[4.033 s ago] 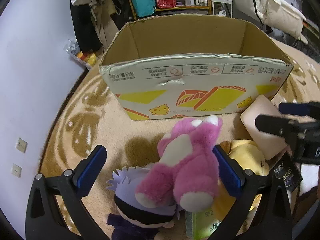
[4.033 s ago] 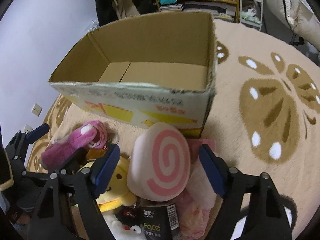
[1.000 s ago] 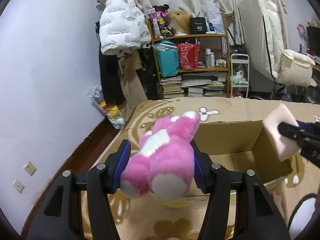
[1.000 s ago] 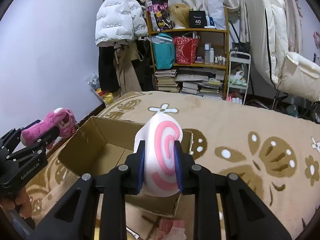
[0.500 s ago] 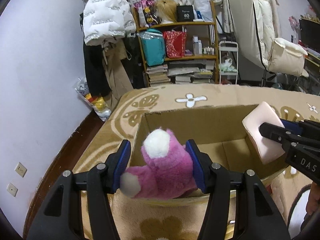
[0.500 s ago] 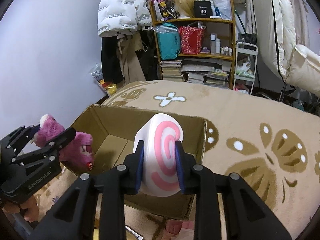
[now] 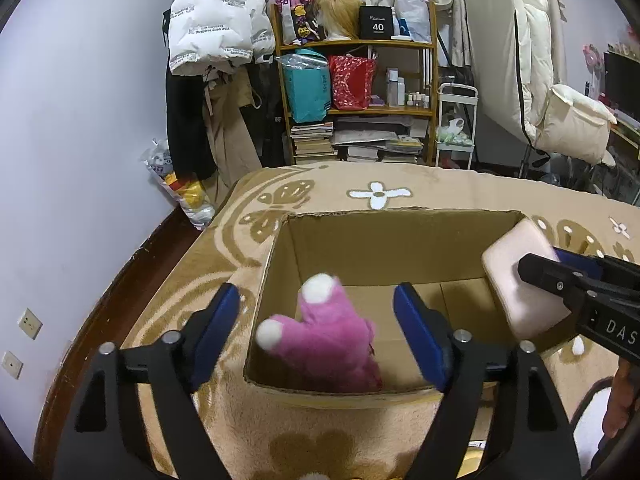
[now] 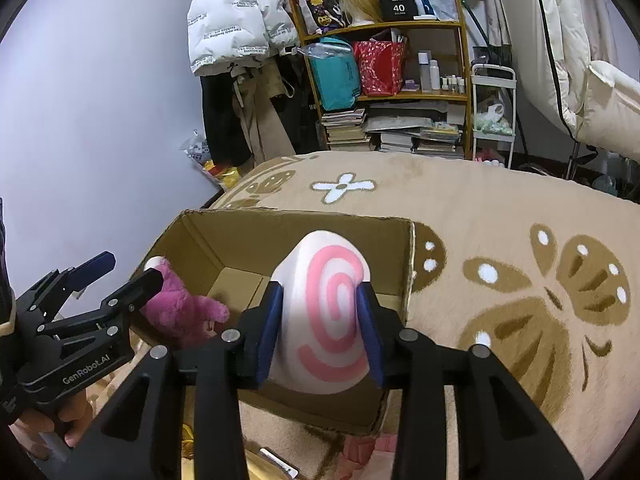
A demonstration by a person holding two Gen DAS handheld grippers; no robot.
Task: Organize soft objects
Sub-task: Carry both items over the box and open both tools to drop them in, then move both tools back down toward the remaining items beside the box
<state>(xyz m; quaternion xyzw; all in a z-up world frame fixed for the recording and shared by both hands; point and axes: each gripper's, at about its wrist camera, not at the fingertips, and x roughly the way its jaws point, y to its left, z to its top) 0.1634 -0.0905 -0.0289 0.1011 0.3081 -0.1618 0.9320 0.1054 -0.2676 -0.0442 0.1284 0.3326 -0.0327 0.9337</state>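
The pink plush toy (image 7: 328,344) lies loose inside the open cardboard box (image 7: 400,240), at its near-left corner, free of both blue pads. My left gripper (image 7: 316,296) hangs over that corner with its jaws opening wide. My right gripper (image 8: 320,294) holds the round white cushion with a pink swirl (image 8: 324,320) above the box's right half (image 8: 248,240). Its jaws are opening, but the pads still touch the cushion's sides. The left wrist view shows that cushion (image 7: 516,276) at the right. The right wrist view shows the left gripper (image 8: 132,268) and the plush (image 8: 180,312).
The box stands on a beige rug with brown butterfly patterns (image 8: 520,220). Behind it are a wooden shelf of books and bags (image 7: 360,100), hanging coats (image 7: 216,40) and a white trolley (image 7: 456,120). A pink cloth (image 8: 360,448) lies in front of the box.
The left gripper's jaws spread apart and the pink plush dropped from them into the box. The right gripper sank a little towards the box with the cushion, its pads slightly wider.
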